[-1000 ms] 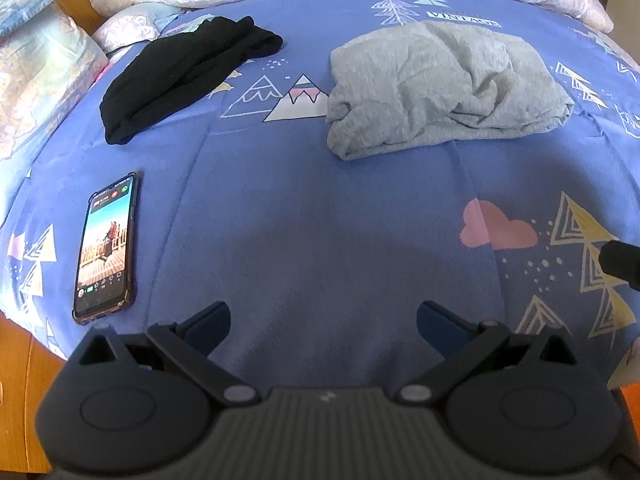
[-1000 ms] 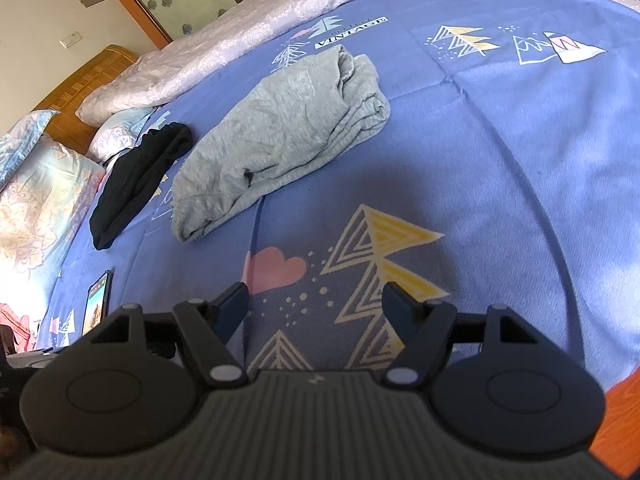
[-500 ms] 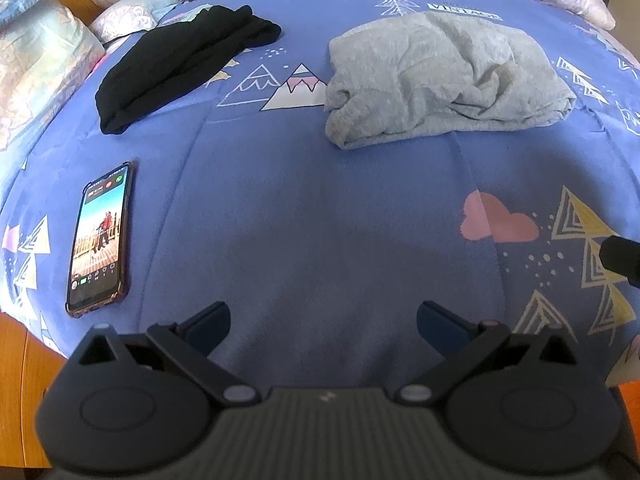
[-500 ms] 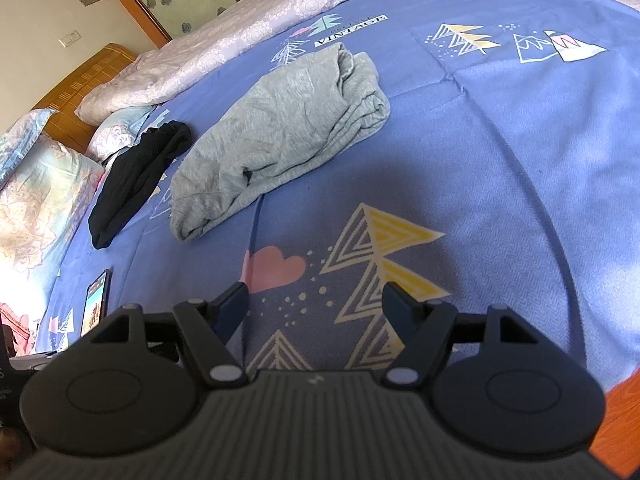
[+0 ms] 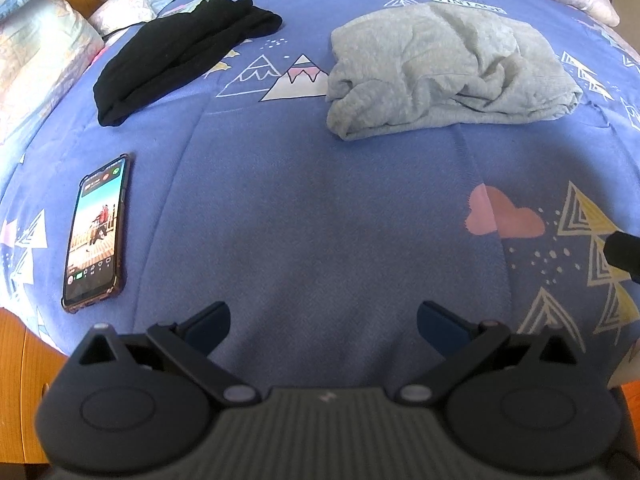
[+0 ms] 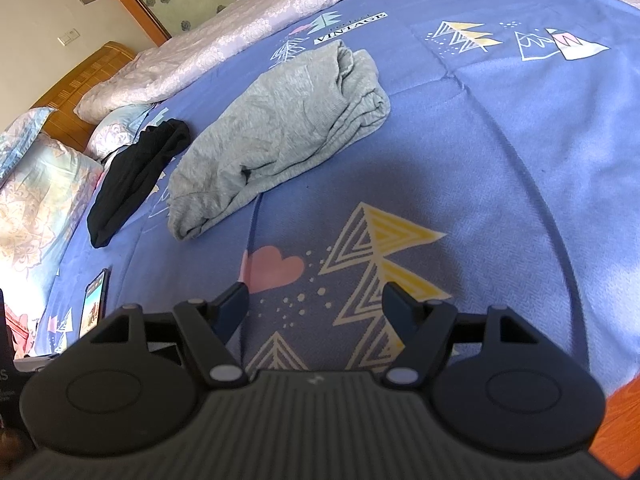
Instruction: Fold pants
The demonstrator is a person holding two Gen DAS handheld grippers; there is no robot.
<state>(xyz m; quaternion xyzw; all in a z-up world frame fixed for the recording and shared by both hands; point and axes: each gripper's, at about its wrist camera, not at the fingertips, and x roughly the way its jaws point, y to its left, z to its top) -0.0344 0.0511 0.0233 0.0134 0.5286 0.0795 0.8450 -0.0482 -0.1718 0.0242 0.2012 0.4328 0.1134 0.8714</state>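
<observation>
Across the bed [image 5: 320, 208] in front of you, the blue quilt carries two garments well beyond your reach. Your gray pants [image 5: 444, 72] lie bunched in a rumpled, roughly doubled bundle, not a neat fold, so squaring remains. Left of them, the black garment [image 5: 180, 52] lies in a loose roll; a phone [image 5: 96, 232] sits nearer. Your left gripper [image 5: 323, 320] and right gripper [image 6: 315, 304] both hover wide open, holding nothing.
</observation>
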